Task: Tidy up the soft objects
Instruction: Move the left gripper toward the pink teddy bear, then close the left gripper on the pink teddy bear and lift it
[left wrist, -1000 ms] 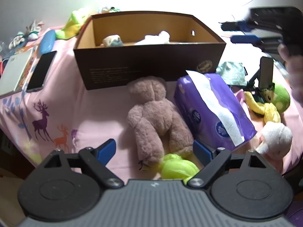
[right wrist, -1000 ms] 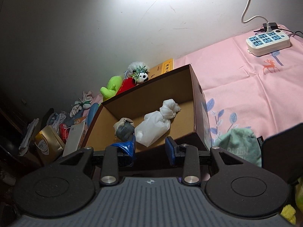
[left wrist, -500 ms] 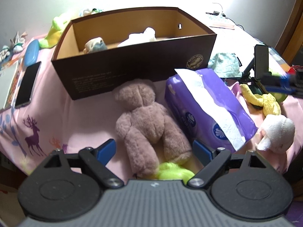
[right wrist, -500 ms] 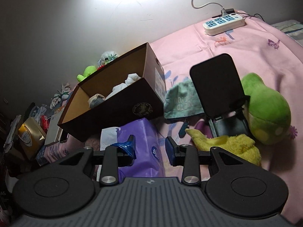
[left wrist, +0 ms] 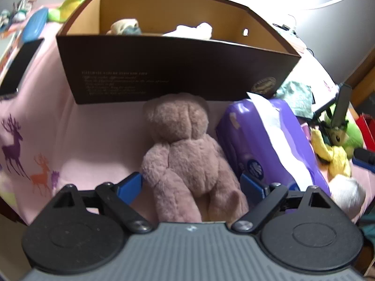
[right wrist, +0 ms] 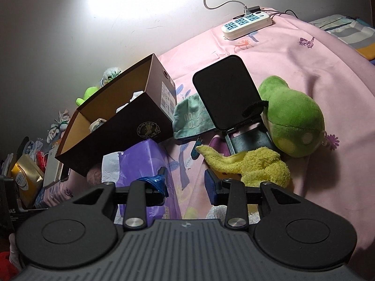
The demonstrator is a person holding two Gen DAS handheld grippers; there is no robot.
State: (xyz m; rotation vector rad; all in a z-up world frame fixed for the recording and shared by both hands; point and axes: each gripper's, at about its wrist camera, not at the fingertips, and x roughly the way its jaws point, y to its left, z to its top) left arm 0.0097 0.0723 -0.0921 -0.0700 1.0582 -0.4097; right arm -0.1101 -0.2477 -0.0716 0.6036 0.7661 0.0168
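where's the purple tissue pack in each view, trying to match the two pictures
Left wrist view: the purple tissue pack lies right of centre, beside the brown teddy bear and in front of the box's right corner.
Right wrist view: the pack sits lower left of centre, just beyond the left finger of the right claw, below the box.
Shared landmark: the dark brown cardboard box, with its round gold logo next to the pack.

Take the box (left wrist: 164,70) as your landmark: teddy bear (left wrist: 187,154) lies just before it, tissue pack (left wrist: 269,145) right of the bear, two small soft things inside the box, phone (left wrist: 21,68) off its left.
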